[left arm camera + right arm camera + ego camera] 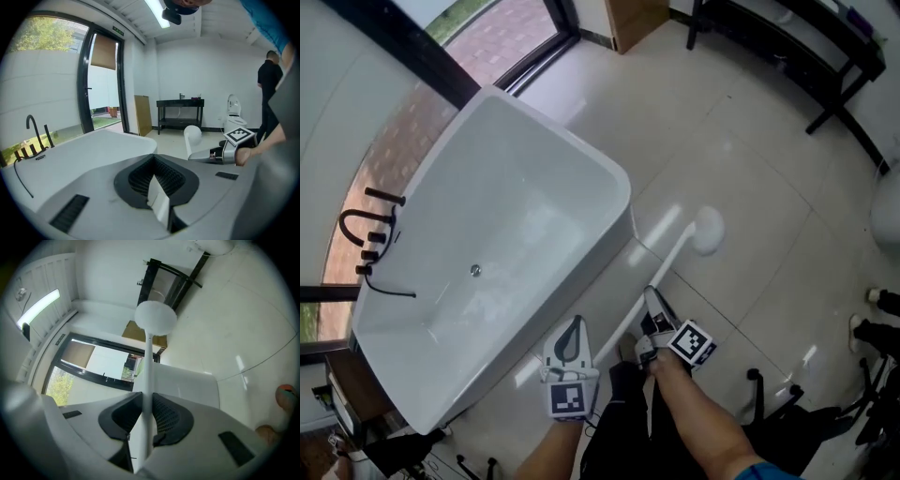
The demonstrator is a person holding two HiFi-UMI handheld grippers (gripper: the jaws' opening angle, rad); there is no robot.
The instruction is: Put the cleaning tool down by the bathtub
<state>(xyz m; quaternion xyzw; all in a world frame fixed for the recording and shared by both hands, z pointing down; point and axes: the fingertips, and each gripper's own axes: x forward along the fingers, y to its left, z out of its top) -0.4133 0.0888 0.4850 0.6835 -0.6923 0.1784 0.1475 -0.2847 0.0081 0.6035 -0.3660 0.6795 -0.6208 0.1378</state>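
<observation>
The right claw (651,311) pinches the tool (673,258) near its handle end, the long axis running straight ahead of the claw beside the bathtub (617,178) corner, round head over the floor (750,159); the left claw (572,339), pressed together and empty, is alongside.

L claw (573,326) closed, R claw (653,302) clamped on tool (677,251)

Head view: high, steeply down onto bathtub (525,206). Both gripper views: low, close beside it. All three share bathtub.
</observation>
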